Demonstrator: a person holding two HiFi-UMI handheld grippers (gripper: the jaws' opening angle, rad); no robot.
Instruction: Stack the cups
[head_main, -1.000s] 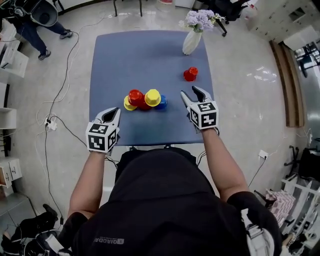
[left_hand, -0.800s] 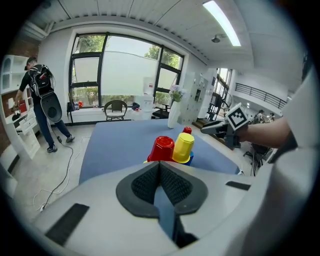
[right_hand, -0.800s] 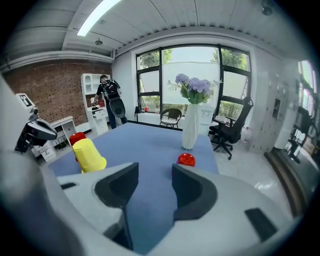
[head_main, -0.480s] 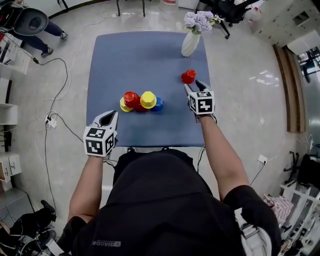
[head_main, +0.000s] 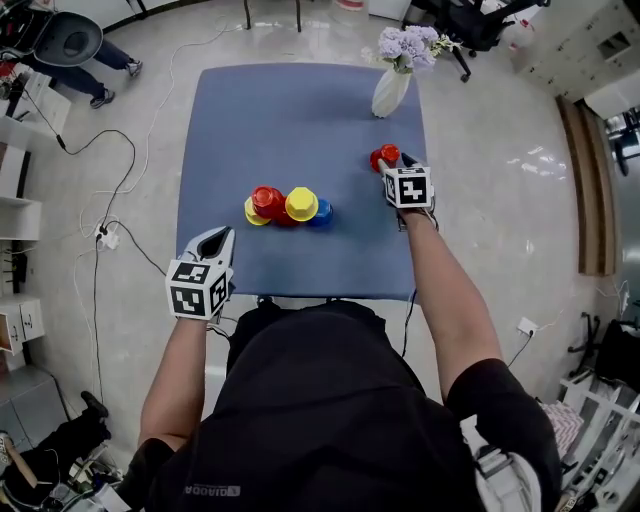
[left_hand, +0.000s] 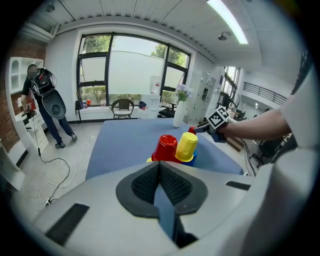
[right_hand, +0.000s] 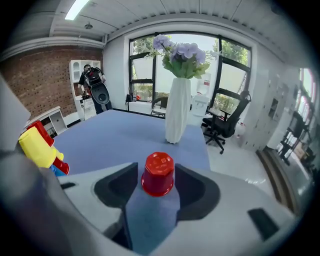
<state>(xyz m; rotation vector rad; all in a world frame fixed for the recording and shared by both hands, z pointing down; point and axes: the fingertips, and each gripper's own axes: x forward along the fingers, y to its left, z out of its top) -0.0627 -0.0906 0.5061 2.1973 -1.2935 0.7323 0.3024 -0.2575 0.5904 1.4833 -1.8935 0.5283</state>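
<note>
Head view: my right gripper (head_main: 389, 163), arm stretched forward and tipped downward, is at the small red plastic cup (head_main: 384, 155), which stands inverted on the blue table (head_main: 300, 110). My left gripper (head_main: 216, 240) hangs at the near table edge.

Left gripper view: jaws pressed together with nothing between them. The red, yellow and blue cup cluster (left_hand: 176, 147) stands ahead.

Right gripper view: jaws spread and just been opening. The cup sits between them, untouched. I judge it light, stiff, smooth-walled and easily tipped. Grip low across the sidewall.
</note>
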